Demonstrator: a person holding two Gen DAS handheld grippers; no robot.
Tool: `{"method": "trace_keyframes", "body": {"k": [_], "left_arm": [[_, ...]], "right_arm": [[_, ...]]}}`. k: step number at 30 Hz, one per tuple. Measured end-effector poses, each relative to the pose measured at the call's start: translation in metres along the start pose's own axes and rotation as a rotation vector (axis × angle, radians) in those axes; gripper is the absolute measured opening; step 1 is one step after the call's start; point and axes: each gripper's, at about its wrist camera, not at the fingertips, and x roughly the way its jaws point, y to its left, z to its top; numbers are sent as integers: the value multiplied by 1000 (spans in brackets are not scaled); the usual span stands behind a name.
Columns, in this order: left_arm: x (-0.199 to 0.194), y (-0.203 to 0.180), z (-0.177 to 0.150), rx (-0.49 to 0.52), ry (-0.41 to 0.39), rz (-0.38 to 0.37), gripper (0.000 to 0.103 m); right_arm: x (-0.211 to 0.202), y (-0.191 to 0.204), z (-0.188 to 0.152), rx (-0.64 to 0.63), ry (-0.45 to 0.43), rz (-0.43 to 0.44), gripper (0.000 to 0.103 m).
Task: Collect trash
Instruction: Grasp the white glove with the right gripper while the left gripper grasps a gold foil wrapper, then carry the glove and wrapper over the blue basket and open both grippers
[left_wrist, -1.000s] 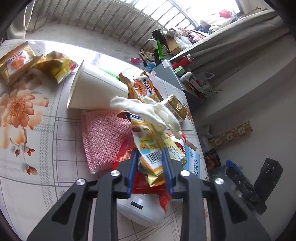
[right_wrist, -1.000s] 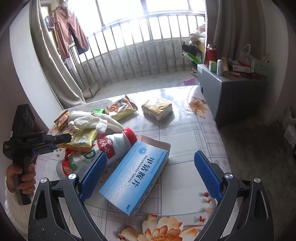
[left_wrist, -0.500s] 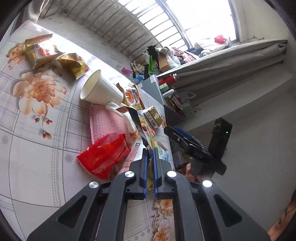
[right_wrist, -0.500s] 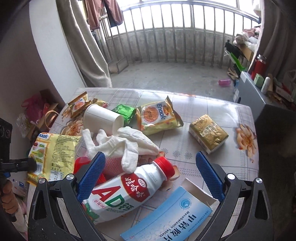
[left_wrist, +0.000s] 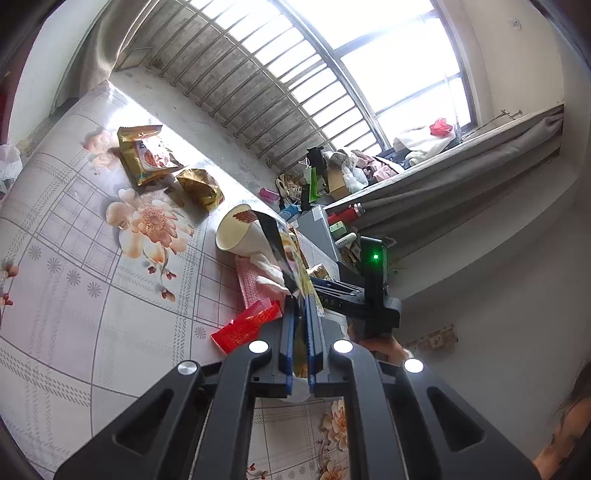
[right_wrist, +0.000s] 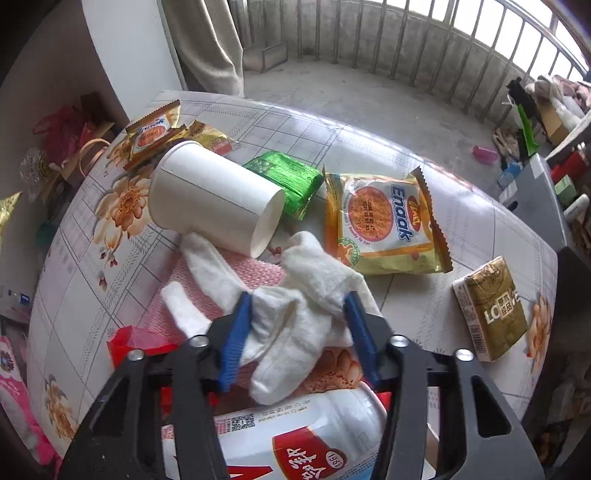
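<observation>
Jaws of the left gripper (left_wrist: 301, 325) clamped tight on a yellow snack wrapper (left_wrist: 291, 254), held edge-on above the worktop (left_wrist: 74, 288). Jaws of the right gripper (right_wrist: 299, 328) narrowing around a white cloth glove (right_wrist: 295, 306) that lies between the blue pads; contact with the pads cannot be confirmed.

White paper cup (right_wrist: 214, 199) on its side at far left of the glove, mouth toward the left, nothing visible inside. White drink bottle (right_wrist: 295, 435) on its side, near, under the right gripper.

Worktop wears a floral, checked cover. Spread on it: green foil packet (right_wrist: 288, 177) behind the cup, Enaak packet (right_wrist: 384, 225) to the right, gold carton (right_wrist: 491, 306) far right, pink mesh pad (right_wrist: 221, 273) under the glove, red wrapper (right_wrist: 136, 343) near left. Barred balcony railing (right_wrist: 369, 33) and curtain (right_wrist: 207, 40) beyond.
</observation>
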Motion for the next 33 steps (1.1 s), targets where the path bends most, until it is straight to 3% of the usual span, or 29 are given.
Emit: {"method": "trace_keyframes", "body": {"k": [2, 8, 11, 15, 18, 21, 24, 26, 30, 33], "left_arm": [[-2, 4, 0, -18, -2, -2, 5], [-14, -6, -6, -5, -14, 0, 5], [-17, -24, -14, 30, -4, -7, 5], [-9, -59, -39, 84, 52, -49, 5], [-2, -93, -68, 143, 105, -102, 5], [10, -130, -108, 196, 173, -166, 5], [26, -169, -152, 252, 261, -246, 5], [37, -192, -180, 300, 302, -265, 5], [62, -224, -228, 336, 410, -291, 5], [76, -243, -263, 380, 462, -277, 5]], "right_arm": [[-7, 1, -2, -7, -13, 35, 18], [-42, -20, -12, 136, -107, 79, 14], [-89, -34, -32, 211, -248, 88, 14], [-172, -45, -101, 301, -443, 152, 14], [-233, -58, -183, 385, -551, 114, 14], [-279, -74, -281, 501, -584, 31, 15], [-306, -84, -385, 654, -557, -88, 16], [-299, -86, -447, 745, -475, -188, 16], [-231, -96, -566, 1019, -269, -170, 16], [-149, -99, -638, 1157, -134, -173, 16]]}}
